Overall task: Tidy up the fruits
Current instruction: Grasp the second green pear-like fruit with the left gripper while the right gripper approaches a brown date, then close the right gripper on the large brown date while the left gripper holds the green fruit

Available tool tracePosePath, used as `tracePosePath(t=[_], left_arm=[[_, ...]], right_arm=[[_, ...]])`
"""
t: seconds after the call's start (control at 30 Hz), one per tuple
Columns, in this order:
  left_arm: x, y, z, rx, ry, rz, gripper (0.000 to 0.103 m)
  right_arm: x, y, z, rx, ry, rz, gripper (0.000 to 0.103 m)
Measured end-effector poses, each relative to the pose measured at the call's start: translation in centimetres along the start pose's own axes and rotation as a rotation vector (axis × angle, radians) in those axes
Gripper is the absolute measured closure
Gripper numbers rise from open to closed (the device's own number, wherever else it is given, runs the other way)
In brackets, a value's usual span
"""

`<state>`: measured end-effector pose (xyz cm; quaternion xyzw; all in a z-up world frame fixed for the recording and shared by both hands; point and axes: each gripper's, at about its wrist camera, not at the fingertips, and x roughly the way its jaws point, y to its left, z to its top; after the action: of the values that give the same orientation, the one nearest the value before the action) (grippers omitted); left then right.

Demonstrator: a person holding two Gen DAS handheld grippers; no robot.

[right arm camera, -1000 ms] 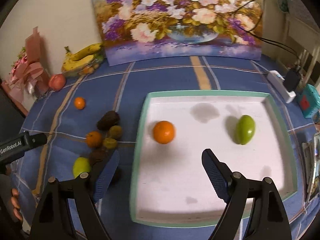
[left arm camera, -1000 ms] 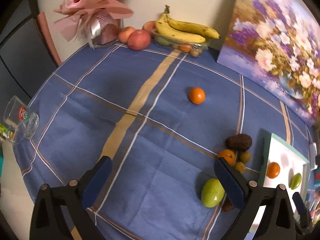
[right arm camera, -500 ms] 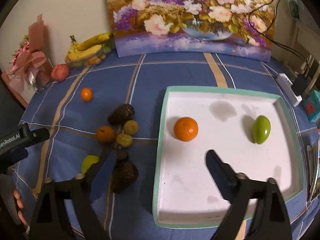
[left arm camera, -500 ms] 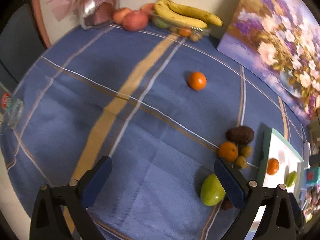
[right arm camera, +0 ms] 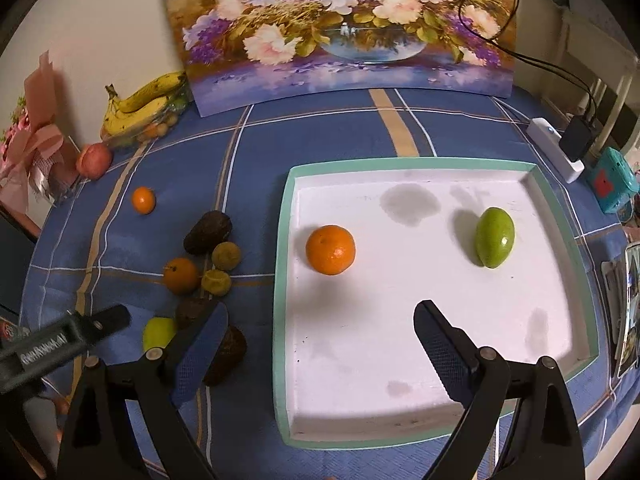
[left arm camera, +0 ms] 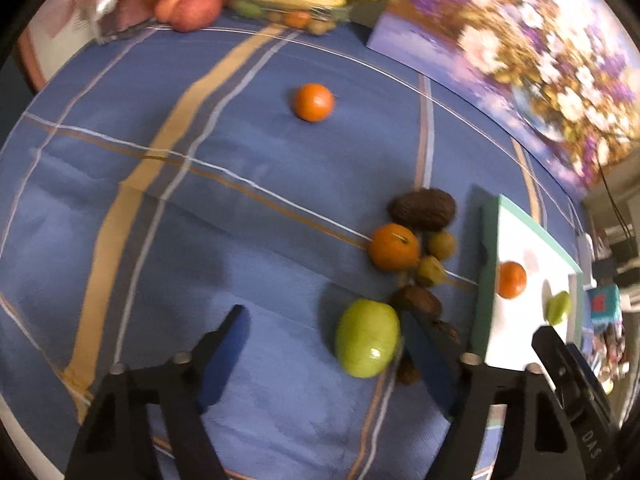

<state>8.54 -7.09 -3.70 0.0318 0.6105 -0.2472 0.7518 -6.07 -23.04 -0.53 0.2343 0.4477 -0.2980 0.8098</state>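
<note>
A white tray with a green rim [right arm camera: 282,240] holds an orange [right arm camera: 330,250] and a green fruit [right arm camera: 494,237]. Left of it on the blue cloth lie an avocado [right arm camera: 208,232], an orange [right arm camera: 181,275], two small yellow-green fruits [right arm camera: 226,256], dark fruits [right arm camera: 226,354] and a green apple [left arm camera: 367,338]. A lone orange [left arm camera: 313,102] lies farther off. My left gripper [left arm camera: 324,332] is open, low over the cloth, with the green apple just inside its right finger. My right gripper [right arm camera: 320,328] is open and empty above the tray's near left edge.
A flower painting [right arm camera: 344,24] leans on the wall behind the tray. Bananas [right arm camera: 144,104], a peach [right arm camera: 95,160] and a pink bouquet [right arm camera: 32,152] stand at the far left. A white power strip [right arm camera: 554,152] and teal box [right arm camera: 612,184] sit right of the tray.
My left gripper has moved forward and down toward the green apple, which now lies between its fingers. My right gripper has drawn left and back over the tray's near left edge.
</note>
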Motion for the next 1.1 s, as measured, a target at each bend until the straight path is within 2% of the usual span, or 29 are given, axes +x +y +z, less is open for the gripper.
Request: tracePosePath(t=[0.1,0.3,0.53,0.67,0.87,1.0,1.03,1.1], left_arm=[[0.4,-0.9,-0.3,0.034,0.027,-0.023,0.044],[1.5,-2.2,-0.8,0.080,0.073,-0.026,0.060],[2.1,-2.5,-0.9,0.096,0.079,-0.027,0.062],[1.7,-1.8,-0.8,0.071,0.073,-0.037,0.062],[-0.6,0.2,-0.1,-0.003,0.000,-0.042,0.062],[-2.0,1.4,0.5,-0.033,-0.043,-0.044,0.062],[-2.1,1.2,0.6,-0.038,-0.049,-0.045,0.062],[-2.4,1.4,0.7,-0.046,-0.060,-0.050,0.062]], right_arm=[[-0.2,-0.3,0.1,0.006,-0.002,0.003,0.009],[-0.4,-0.6,0.1,0.014,0.000,0.007,0.009],[-0.3,-0.8,0.1,0.020,0.008,0.010,0.009],[-0.2,-0.9,0.1,0.026,0.013,0.020,0.009],[0.0,0.0,0.1,0.007,0.018,0.112,0.009],[0.0,1.6,-0.1,-0.052,0.016,0.156,0.009],[0.0,2.0,-0.2,-0.066,0.014,0.168,0.011],[0.0,2.7,-0.3,-0.095,0.012,0.194,0.023]])
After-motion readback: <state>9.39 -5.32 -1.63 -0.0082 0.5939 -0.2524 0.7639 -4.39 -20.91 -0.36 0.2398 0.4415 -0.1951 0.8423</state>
